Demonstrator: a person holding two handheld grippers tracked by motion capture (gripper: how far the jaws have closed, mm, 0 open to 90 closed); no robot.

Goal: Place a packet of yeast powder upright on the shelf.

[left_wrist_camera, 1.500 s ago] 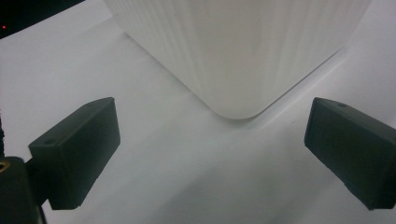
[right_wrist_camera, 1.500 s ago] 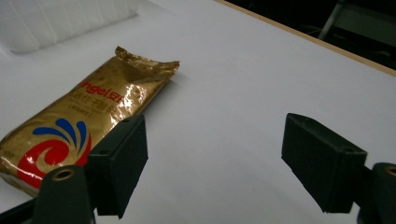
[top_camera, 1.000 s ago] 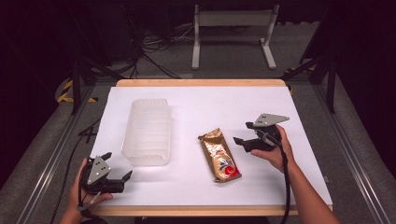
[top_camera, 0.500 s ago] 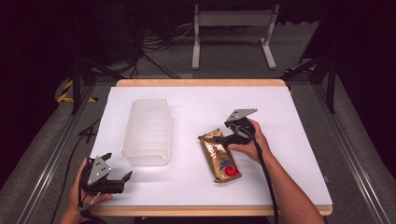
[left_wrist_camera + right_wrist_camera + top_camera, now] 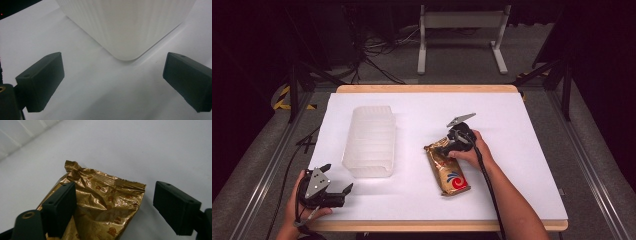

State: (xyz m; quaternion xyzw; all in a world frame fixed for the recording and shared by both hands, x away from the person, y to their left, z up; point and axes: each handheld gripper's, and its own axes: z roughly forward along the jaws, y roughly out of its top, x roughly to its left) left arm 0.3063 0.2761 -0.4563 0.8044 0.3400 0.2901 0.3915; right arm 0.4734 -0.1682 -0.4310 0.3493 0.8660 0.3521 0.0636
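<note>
Two grippers, one pouch and one bin sit on one white table [image 5: 522, 150] in the high view. The gold foil pouch [image 5: 448, 169], crinkled, oblong, with a red and blue emblem, lies flat right of centre. The translucent ribbed plastic bin [image 5: 371, 140], rectangular with rounded corners, stands left of it, apart. The right gripper [image 5: 443, 149] is at the pouch's far end; the left gripper [image 5: 343, 192] rests near the front left corner.

Left gripper view: two black block-shaped jaws stand wide apart over bare table, the bin's rounded corner just ahead.

Right gripper view: the jaws are spread, straddling the pouch's crimped end, not pressing it.
</note>
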